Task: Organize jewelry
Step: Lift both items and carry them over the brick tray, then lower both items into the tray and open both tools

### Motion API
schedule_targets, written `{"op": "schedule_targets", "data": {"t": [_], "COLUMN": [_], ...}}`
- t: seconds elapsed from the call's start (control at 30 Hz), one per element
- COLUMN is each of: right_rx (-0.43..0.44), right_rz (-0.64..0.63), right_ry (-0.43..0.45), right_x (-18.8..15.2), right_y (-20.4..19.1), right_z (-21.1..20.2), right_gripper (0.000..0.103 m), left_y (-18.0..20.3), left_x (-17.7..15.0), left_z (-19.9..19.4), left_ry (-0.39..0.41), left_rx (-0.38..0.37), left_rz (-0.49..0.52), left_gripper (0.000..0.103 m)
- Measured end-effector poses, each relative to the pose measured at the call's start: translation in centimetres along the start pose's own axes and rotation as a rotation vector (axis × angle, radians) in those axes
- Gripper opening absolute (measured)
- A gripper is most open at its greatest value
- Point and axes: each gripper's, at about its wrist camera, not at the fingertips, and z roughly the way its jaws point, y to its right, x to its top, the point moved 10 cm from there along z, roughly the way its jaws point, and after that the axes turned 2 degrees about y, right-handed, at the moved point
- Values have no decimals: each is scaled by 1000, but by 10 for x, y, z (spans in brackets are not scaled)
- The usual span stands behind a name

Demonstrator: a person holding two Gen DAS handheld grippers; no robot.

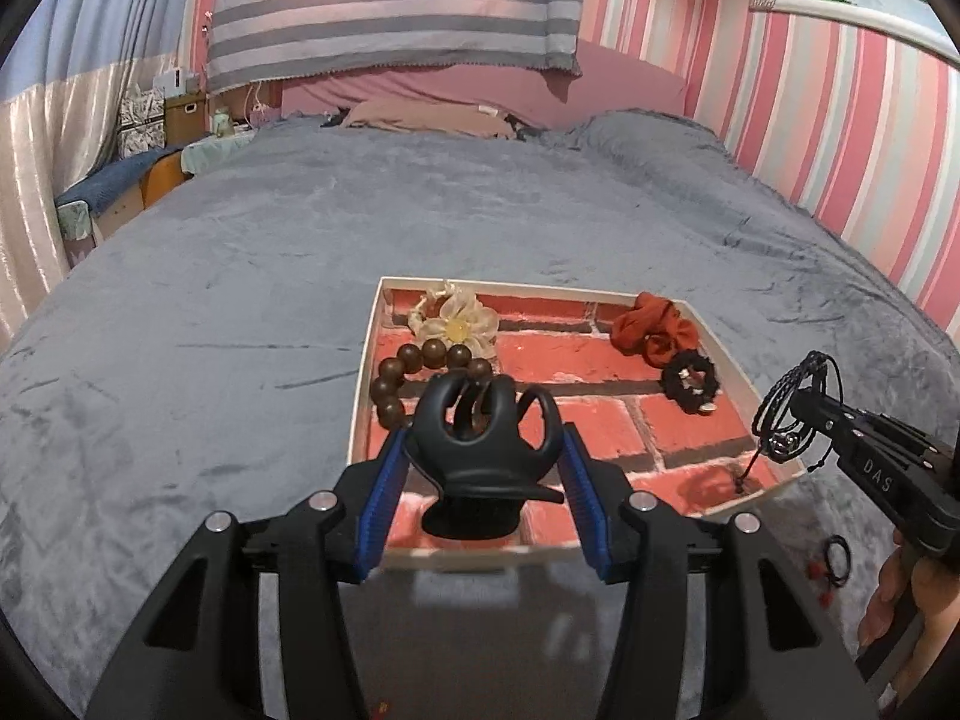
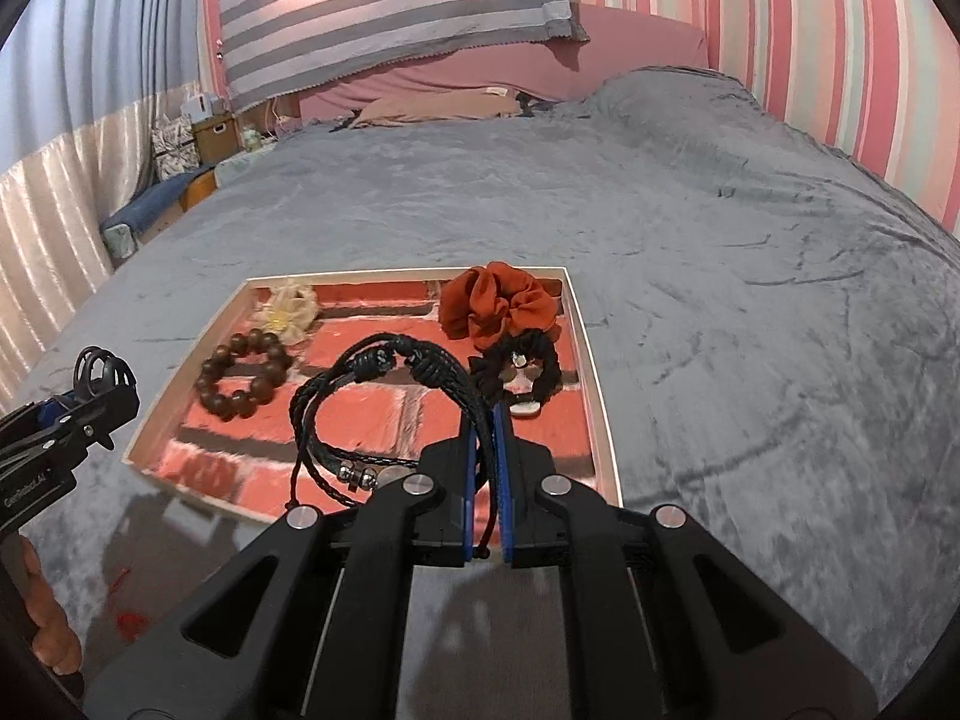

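A shallow tray (image 1: 366, 360) lined with a red brick pattern lies on the grey bedspread. In it are a brown bead bracelet (image 1: 390, 372), a cream flower hair tie (image 1: 456, 324), an orange scrunchie (image 1: 654, 330) and a black scrunchie (image 1: 690, 381). My left gripper (image 1: 480, 462) hovers over the tray's near edge, its blue pads pressed on a black hair claw clip (image 1: 474, 426). My right gripper (image 2: 486, 420) is shut on a black braided bracelet (image 2: 384, 354), which dangles over the tray's near right part. Each gripper shows at the edge of the other's view.
A small red and black cord piece (image 1: 834, 564) lies on the bedspread in front of the tray. Pillows and a striped blanket stand at the bed's head. A striped wall runs along the right; boxes and a bench sit at the left. A hand (image 1: 900, 606) holds the right gripper.
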Motion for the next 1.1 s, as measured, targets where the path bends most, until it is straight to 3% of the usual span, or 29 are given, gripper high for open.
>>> {"op": "schedule_targets", "data": {"t": [0.37, 1.1], "right_rx": [-18, -22], "right_rz": [18, 11], "right_ry": [-59, -121], "right_x": [-12, -23], "right_y": [16, 20], "right_z": [56, 89], "right_gripper": [7, 7], "left_y": [-4, -9], "left_x": [-12, -21], "left_z": [57, 80], "left_ry": [-70, -111], "left_rx": [18, 42], "left_rz": [19, 31], "left_gripper": [50, 51]}}
